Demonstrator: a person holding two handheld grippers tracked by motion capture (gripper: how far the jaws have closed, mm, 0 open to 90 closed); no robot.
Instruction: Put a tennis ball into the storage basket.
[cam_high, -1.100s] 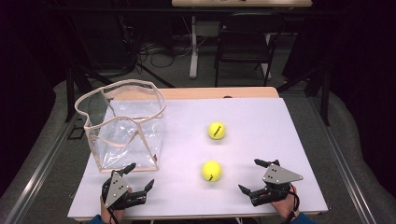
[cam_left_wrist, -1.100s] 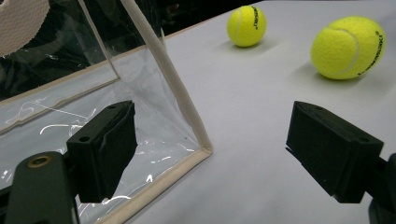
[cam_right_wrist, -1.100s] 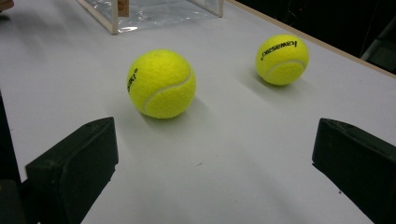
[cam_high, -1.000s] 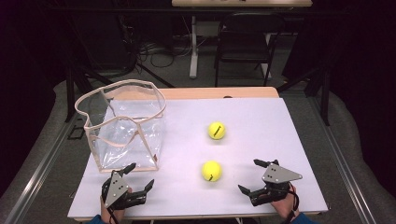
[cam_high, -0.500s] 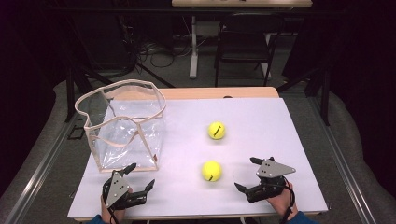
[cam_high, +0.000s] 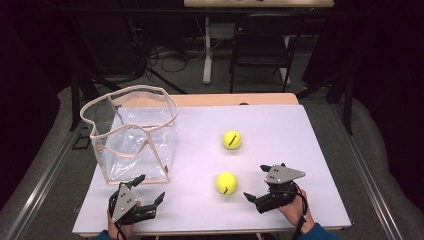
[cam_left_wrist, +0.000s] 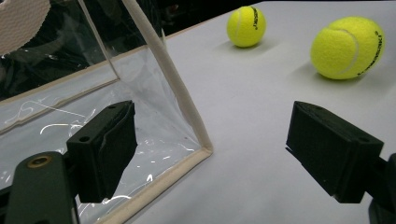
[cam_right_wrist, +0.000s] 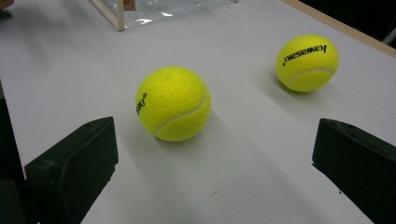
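Right gripper (cam_high: 263, 181) sat at lower right of the high view, jaws wide apart, holding nothing. Near tennis ball (cam_high: 226, 183) lay on the white table (cam_high: 280, 125) just left of it, lower centre of frame, not touching. In the right gripper view that ball (cam_right_wrist: 173, 103) was ahead of the jaws, left of centre. Far tennis ball (cam_high: 232, 139) sat higher, mid-frame. Left gripper (cam_high: 148, 188) at lower left, jaws also apart, by the clear bag (cam_high: 134, 135) corner.

Bright table (cam_high: 280, 125), dark surroundings, soft shadows, sharp focus
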